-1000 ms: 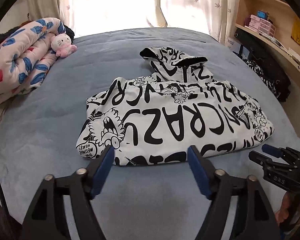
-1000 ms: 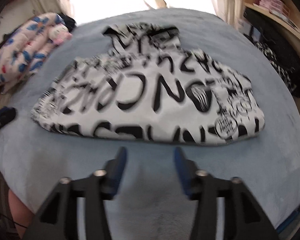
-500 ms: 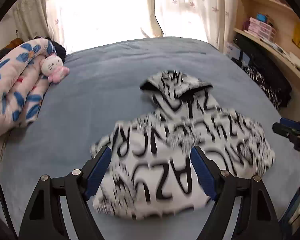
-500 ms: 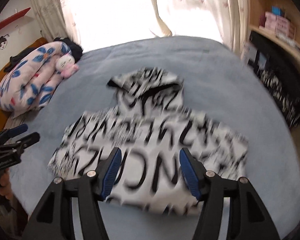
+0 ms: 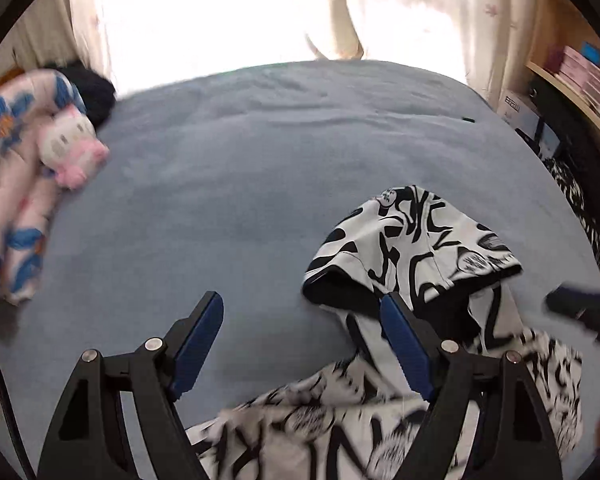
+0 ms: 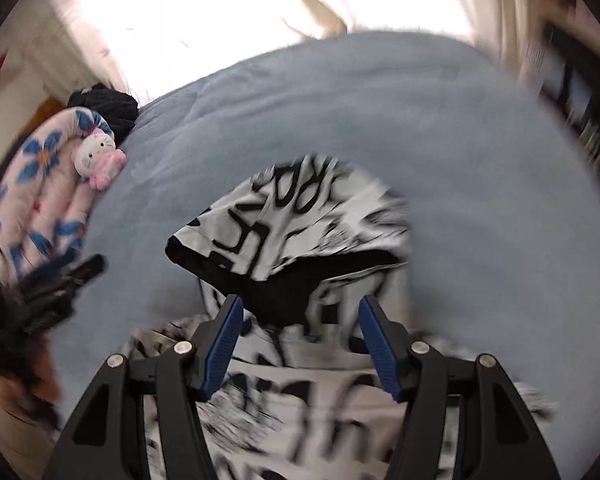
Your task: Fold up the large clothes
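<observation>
A white hoodie with black graffiti lettering [image 5: 420, 420] [image 6: 300, 400] lies partly folded on the blue bed cover [image 5: 240, 200] [image 6: 460, 180]. Its hood [image 5: 416, 248] [image 6: 300, 216] points away from me, the dark lining showing at its opening. My left gripper [image 5: 302, 308] hangs open above the bed just left of the hood, nothing between its blue pads. My right gripper [image 6: 298, 312] is open above the hood's opening and neck, holding nothing. Each gripper shows blurred at the other view's edge: the right gripper [image 5: 580, 308] and the left gripper [image 6: 56, 288].
A rolled floral quilt [image 5: 8, 200] [image 6: 40, 200] with a pink and white plush toy [image 5: 72, 148] [image 6: 98, 158] lies on the bed's left side. Dark clothes [image 5: 96, 92] sit behind it. Shelves with boxes [image 5: 580, 76] and dark garments [image 5: 580, 184] stand at the right. Bright curtains [image 5: 400, 8] hang behind the bed.
Both grippers have moved forward from the hoodie's near hem, over its body, to the hood end. Both stayed open and empty. The hoodie lies as before.
</observation>
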Tool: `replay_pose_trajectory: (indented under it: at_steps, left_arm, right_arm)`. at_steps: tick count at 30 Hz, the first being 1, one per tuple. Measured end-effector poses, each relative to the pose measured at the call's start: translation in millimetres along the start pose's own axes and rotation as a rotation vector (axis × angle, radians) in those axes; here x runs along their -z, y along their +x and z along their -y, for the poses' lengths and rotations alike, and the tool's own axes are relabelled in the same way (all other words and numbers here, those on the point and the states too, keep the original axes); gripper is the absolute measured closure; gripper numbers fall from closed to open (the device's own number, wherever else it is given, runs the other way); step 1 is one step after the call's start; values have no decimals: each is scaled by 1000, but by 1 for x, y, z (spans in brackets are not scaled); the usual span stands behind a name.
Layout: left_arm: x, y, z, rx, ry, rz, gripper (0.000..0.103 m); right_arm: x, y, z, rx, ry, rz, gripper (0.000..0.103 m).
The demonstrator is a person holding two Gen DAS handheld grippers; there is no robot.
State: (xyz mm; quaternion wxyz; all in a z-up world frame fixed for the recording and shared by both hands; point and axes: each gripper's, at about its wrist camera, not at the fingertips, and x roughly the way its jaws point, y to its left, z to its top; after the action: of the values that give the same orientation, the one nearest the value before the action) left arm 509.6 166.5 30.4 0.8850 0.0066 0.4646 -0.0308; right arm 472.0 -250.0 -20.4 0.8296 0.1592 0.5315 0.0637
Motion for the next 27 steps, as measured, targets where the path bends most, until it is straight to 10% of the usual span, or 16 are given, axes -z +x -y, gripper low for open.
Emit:
replay_pose_trajectory:
  at_steps: [9, 11, 17, 27]
  left_arm:
    - [2, 80, -7, 47, -92, -24, 24]
    - [0, 86, -7, 60, -98, -21, 24]
    - [-9, 103, -5, 63, -127, -24, 24]
    - [22, 176, 25, -78, -50, -161, 31]
  right_arm:
    - [-20, 107, 16, -105, 153, -31, 45]
    - [-26, 122, 10, -66, 126, -43, 99]
    - [-14, 87, 29, 7, 88, 45, 99]
    - [3, 116, 76, -23, 176, -83, 95]
